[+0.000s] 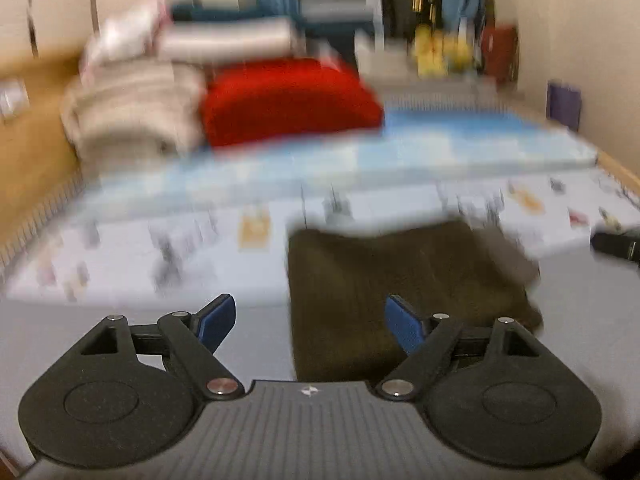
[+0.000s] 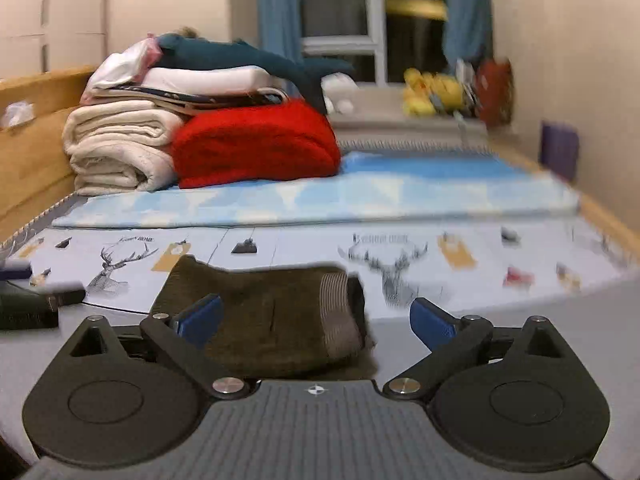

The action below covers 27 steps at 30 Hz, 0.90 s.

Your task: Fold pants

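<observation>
Right claw (image 2: 316, 320) open, pants (image 2: 276, 320) folded

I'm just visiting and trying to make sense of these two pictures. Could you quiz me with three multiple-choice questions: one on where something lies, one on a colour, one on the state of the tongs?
1. Where do the pants lie?
A. on the bed, just ahead of the tongs
B. on top of the blanket pile
C. on the windowsill

2. What colour is the folded blanket beside the cream one?
A. green
B. red
C. black

3. How are the two tongs?
A. both shut on cloth
B. one open, one shut
C. both open, holding nothing

Answers:
1 A: the pants rest folded on the bed sheet.
2 B: the red blanket adjoins the cream blanket.
3 C: the left tongs and right tongs stand spread, empty.
</observation>
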Available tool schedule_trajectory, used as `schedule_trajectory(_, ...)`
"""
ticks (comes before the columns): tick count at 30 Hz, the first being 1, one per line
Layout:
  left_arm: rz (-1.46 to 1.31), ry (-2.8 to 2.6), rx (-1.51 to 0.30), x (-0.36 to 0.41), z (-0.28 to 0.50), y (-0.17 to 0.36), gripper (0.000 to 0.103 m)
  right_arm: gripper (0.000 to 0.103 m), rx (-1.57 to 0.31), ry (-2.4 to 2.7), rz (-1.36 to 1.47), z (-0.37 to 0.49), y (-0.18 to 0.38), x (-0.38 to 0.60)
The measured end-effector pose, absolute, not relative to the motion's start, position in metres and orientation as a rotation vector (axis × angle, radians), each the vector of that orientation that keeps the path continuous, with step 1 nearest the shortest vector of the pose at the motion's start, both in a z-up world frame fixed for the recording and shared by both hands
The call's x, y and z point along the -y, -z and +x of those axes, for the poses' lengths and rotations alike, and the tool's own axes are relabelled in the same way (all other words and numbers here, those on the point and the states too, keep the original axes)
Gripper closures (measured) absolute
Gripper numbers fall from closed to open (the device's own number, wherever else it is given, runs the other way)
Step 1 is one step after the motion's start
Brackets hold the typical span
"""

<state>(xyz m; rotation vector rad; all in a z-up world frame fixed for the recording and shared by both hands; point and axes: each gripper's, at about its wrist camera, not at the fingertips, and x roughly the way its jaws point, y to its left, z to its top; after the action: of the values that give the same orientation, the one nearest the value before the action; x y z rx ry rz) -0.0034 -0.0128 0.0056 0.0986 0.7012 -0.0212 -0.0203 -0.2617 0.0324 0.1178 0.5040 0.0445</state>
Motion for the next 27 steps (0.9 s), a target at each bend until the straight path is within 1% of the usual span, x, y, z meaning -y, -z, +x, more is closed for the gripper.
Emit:
schedule_trajectory(2, -0.052, 0.066, -0.812, 0.003, 0.006, 0.006, 0.017, 0.004, -0.537, -0.034, 0.114, -0.018, -0.027, 0.258)
schedule_trajectory(4, -0.037, 0.018, -0.861, 0.005, 0.013, 0.016, 0.017, 0.004, -0.567, -0.039, 0.112, -0.012, -0.021, 0.254)
schedule_trajectory(6, 0.004, -0.019, -0.862, 0.007, 0.018, 0.019, 0.015, 0.004, -0.596, -0.047, 0.106, -0.008, -0.016, 0.250)
schedule_trajectory(7, 0.008, -0.023, -0.866, 0.007, 0.020, 0.019, 0.011, 0.004, -0.612, -0.040, 0.104, -0.004, -0.013, 0.249)
schedule_trajectory(9, 0.013, -0.032, -0.868, 0.006, 0.024, 0.021, 0.006, 0.004, -0.630, -0.032, 0.105, -0.002, -0.008, 0.246)
schedule_trajectory(11, 0.016, -0.037, -0.864, 0.006, 0.026, 0.021, 0.005, 0.004, -0.642, -0.029, 0.104, 0.002, -0.006, 0.244)
schedule_trajectory(13, 0.010, -0.044, -0.868, 0.006, 0.030, 0.023, 0.002, 0.004, -0.651, -0.034, 0.105, 0.003, -0.004, 0.243)
schedule_trajectory(19, 0.008, -0.041, -0.878, 0.000, 0.030, 0.029, 0.002, 0.004, -0.672, -0.053, 0.043, 0.008, 0.003, 0.240)
schedule_trajectory(27, 0.011, -0.024, -0.887, 0.003, 0.031, 0.032, 0.001, 0.004, -0.686, -0.063, 0.037, 0.012, 0.005, 0.239)
